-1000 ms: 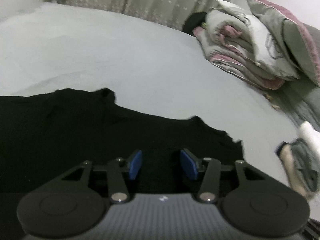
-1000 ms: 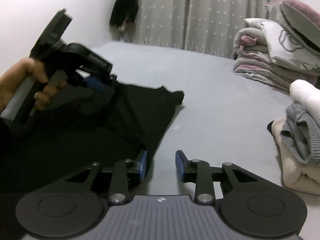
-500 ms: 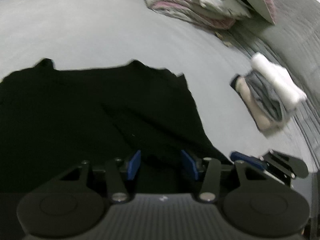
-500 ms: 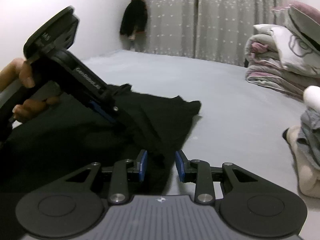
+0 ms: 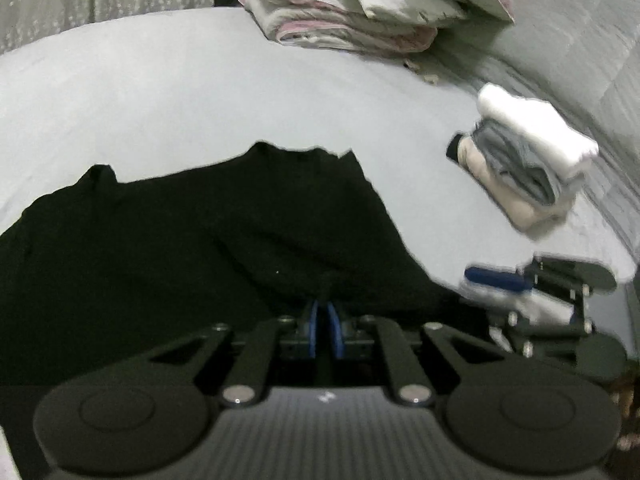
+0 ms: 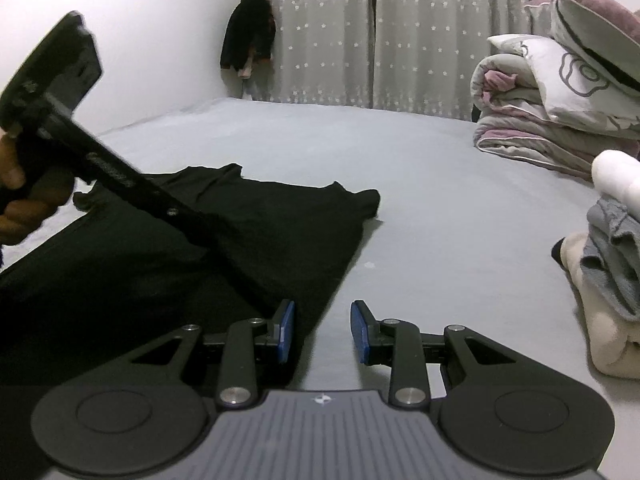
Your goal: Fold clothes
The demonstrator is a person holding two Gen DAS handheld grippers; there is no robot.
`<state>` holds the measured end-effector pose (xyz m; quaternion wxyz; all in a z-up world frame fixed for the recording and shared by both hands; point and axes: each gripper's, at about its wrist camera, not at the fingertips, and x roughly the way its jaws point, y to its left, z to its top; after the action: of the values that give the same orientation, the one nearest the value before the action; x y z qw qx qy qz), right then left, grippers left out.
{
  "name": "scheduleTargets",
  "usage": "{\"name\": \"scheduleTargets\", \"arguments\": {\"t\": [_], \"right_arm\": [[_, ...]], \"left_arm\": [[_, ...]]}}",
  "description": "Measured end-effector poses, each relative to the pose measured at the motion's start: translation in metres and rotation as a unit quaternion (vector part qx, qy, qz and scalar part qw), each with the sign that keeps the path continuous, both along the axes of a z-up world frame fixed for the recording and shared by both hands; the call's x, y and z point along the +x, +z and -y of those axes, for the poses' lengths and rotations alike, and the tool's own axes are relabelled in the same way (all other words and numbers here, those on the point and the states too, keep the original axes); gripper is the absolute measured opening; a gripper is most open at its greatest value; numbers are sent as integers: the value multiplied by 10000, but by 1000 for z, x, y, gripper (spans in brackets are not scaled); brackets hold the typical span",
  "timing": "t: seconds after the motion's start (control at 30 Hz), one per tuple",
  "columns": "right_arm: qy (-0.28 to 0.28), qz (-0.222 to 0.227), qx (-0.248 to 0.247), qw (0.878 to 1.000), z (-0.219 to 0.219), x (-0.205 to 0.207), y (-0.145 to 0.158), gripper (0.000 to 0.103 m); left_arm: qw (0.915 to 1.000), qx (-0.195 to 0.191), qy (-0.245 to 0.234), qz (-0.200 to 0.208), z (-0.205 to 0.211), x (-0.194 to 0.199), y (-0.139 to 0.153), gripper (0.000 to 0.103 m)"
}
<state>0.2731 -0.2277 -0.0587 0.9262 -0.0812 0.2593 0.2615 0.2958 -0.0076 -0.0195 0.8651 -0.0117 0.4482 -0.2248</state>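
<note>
We've got the black shirt (image 6: 256, 240) spread flat on the grey bed (image 6: 440, 208), over by its left side and running up to the near edge. Our left gripper (image 5: 324, 320) has just been closing; its jaws are now clamped together on a raised fold of the shirt near the shirt's right edge, fabric pinched between the blue pads. Our right gripper (image 6: 322, 330) sits at the shirt's right hem, jaws partly apart, gripping nothing: left pad over the black fabric, right pad over bare sheet. A hand (image 6: 24, 200) shows on the left gripper's handle. Folded clothes stack (image 6: 608, 276) sits on the bed's right side, well apart from the shirt. Bedding pile (image 6: 552, 112) is at the far right corner.
</note>
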Motion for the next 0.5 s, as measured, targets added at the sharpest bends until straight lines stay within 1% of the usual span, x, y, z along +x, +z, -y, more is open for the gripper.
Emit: {"name": "scheduleTargets", "arguments": {"t": [0.03,0.07,0.1,0.13,0.17,0.2,0.27,0.4,0.5], "right_arm": [[-23,-15,-13,10000,1,0,0,31],[-43,-33,-24,10000,3,1,-1,31],[-52,-61,-33,10000,4,1,-1,31],[-49,-96,-36,9999,5,1,-2,31],[-29,-129,-36,9999,6,1,-2,31],[-1,-150,-33,9999,7,0,-1,31],[22,-147,-6,9999,8,-1,0,31],[-35,-71,132,9999,10,-1,4,31],[-75,11,295,9995,9,-1,7,31]], "left_arm": [[9999,121,-44,-34,1,-2,-1,11],[9997,245,-65,-47,2,-3,-2,22],[9993,372,-53,-31,3,-4,-3,30],[9988,481,-31,-5,3,-5,-4,45],[9984,568,7,34,2,-5,-3,49],[9981,607,45,64,1,-6,-3,49],[9987,458,147,139,-3,-6,1,54],[9987,-21,246,443,-6,-3,8,55],[9973,-448,51,574,-1,-1,5,54]]}}
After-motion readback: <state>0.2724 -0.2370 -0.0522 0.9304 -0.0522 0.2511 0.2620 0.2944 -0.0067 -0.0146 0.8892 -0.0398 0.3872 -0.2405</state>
